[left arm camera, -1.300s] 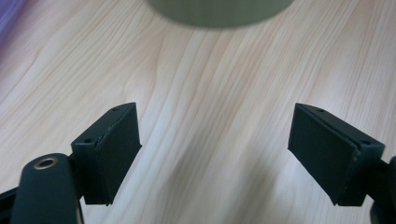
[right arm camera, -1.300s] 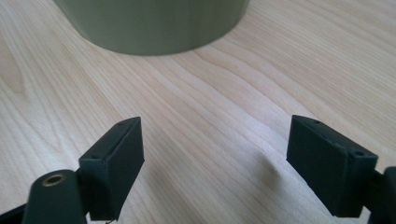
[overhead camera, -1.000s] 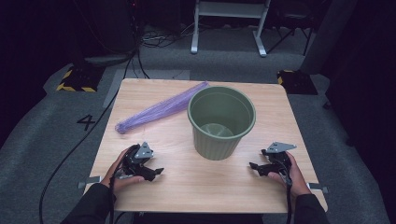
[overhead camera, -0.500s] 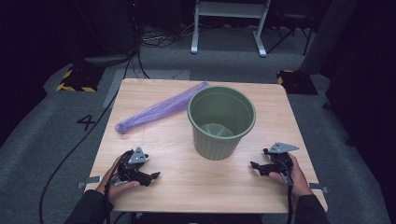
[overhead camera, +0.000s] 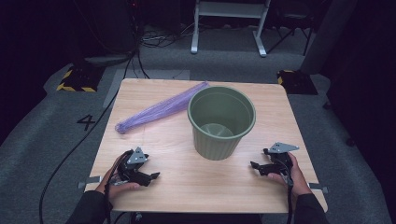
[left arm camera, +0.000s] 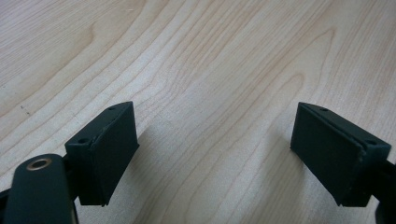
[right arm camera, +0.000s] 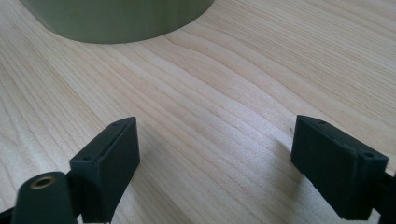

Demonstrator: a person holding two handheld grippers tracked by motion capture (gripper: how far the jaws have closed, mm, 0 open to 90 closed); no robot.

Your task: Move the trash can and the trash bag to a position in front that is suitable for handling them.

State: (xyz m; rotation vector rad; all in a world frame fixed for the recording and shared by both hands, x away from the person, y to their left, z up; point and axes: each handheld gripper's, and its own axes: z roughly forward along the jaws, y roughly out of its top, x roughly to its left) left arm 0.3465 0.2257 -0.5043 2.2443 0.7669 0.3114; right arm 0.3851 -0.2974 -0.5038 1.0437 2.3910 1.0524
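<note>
Pale wood grain is running across the tabletop [overhead camera: 205, 182] in the high view. An olive-green bucket [overhead camera: 222, 122] is standing upright near the middle, mouth open. A long purple bundle [overhead camera: 159, 108], looking like thin plastic, is lying slantwise behind and to the left of the bucket, its far end passing close by the rim; I cannot tell whether they touch. I am holding my left claw [overhead camera: 150, 177] low at the near left edge, my left hand [overhead camera: 116, 179] wrapped around it, well apart from the bucket. My right claw [overhead camera: 256, 166] is sitting low at the near right, in my right hand [overhead camera: 288, 171], near the bucket's base but not touching.

Left gripper view: my two black jaws are standing wide apart, gripping nothing, bare wood lying between them.

Right gripper view: jaws are likewise spreading wide, gripping nothing. The bucket's lower wall [right arm camera: 116, 18] is showing at the top, ahead of the jaws and clear of them.
</note>
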